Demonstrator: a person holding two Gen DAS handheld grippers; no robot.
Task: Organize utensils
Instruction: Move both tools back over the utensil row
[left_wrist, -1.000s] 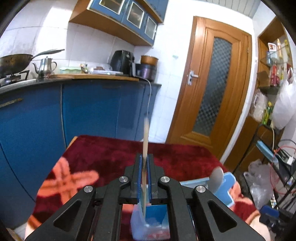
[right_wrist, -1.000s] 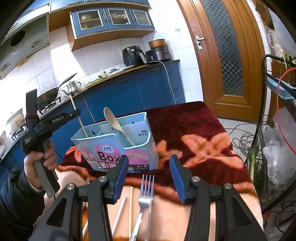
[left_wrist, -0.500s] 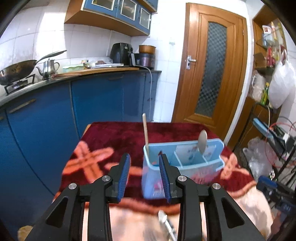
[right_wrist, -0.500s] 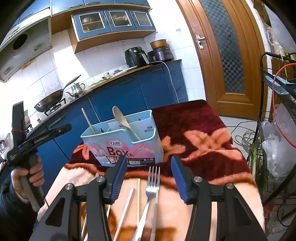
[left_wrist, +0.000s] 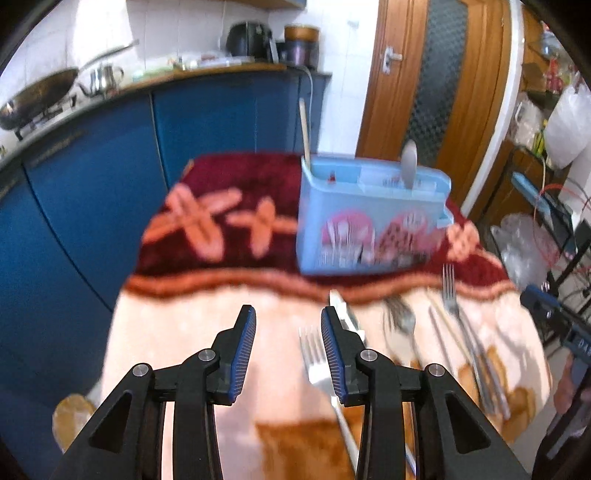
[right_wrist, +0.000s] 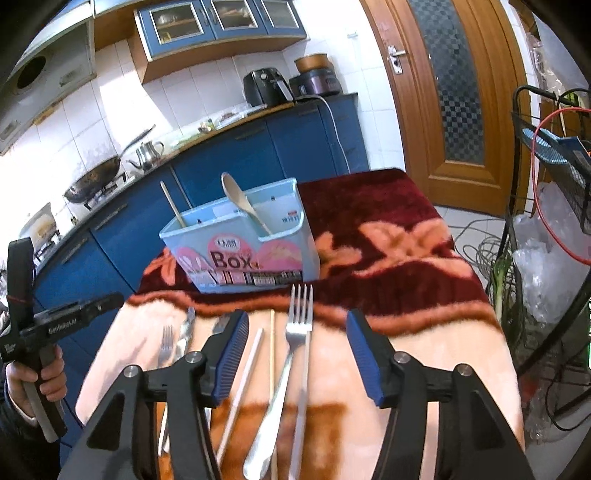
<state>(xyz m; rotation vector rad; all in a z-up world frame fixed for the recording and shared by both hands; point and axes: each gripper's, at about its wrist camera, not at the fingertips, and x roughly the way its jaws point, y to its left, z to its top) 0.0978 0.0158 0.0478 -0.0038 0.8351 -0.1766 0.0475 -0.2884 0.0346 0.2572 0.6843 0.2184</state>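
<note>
Both tongs angled down over a bench spread with cutlery.

A bench under a maroon-and-peach patterned blanket (right_wrist: 388, 332) carries a light-blue plastic utensil box (right_wrist: 243, 251), upright at the blanket's far part, holding a wooden spoon (right_wrist: 242, 201) and a thin wooden chopstick (right_wrist: 171, 203). The right tongs (right_wrist: 297, 354), tilted downward, stand apart and have just been opening, a silver metal fork (right_wrist: 291, 350) lying on the blanket below their gap, ungripped. The left tongs (left_wrist: 288, 354), gripped by a hand (right_wrist: 35, 380), also point downward, apart, just opening, empty; a second silver fork (left_wrist: 314, 354) lies beside the right pad.
</note>
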